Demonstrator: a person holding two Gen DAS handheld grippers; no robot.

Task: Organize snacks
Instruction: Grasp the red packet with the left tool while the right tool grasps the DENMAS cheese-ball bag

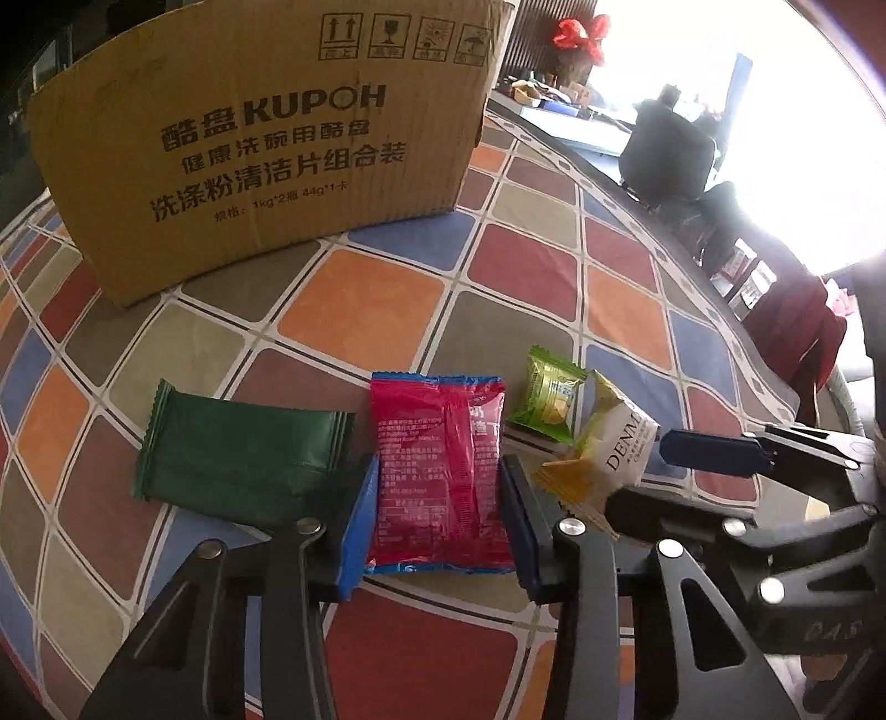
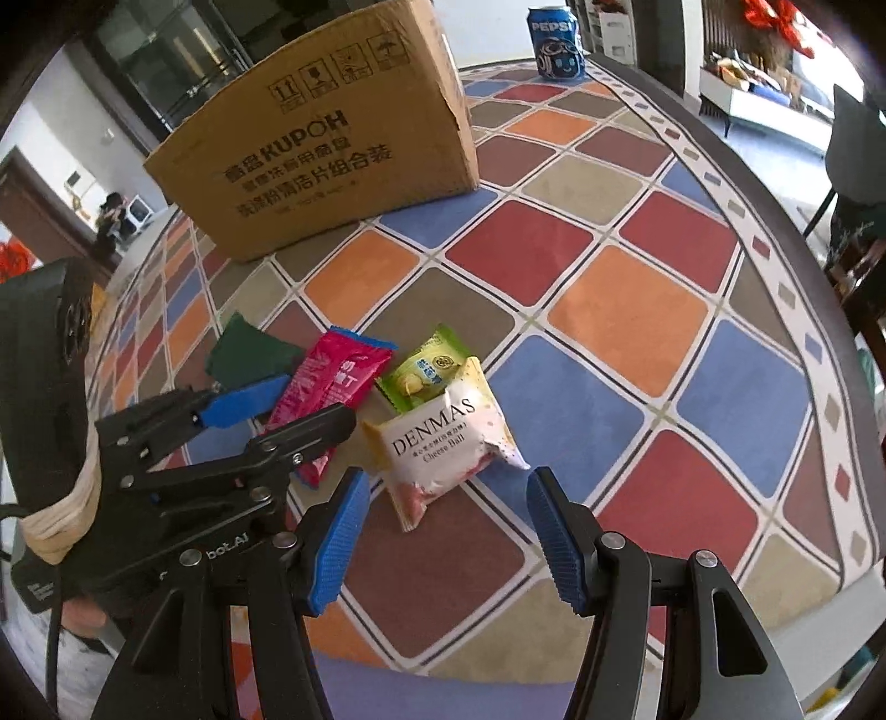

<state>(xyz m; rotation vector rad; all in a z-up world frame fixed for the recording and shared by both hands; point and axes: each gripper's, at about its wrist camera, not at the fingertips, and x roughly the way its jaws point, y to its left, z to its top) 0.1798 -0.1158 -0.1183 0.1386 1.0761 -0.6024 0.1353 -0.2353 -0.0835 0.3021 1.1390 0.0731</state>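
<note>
Left gripper (image 1: 437, 487) has its jaws spread either side of the red snack packet (image 1: 440, 471), not squeezing yet. Right gripper (image 2: 443, 526) sits wide open just short of the DENMAS Cheese Ball bag (image 2: 443, 443). Both probably headed for the KUPOH cardboard box (image 2: 332, 149) behind.

Snack packets, four in all, each of a different kind:
- one dark green packet (image 1: 243, 462)
- one red packet (image 1: 443, 471)
- one small light green packet (image 1: 545, 401)
- one white DENMAS Cheese Ball packet (image 2: 446, 448)

Cardboard box (image 1: 266, 138): one, printed KUPOH.

Pepsi can (image 2: 555, 43): one.

Tools: two, the left tool (image 1: 437, 518) and the right tool (image 2: 446, 534), each with two blue-padded fingers.
</note>
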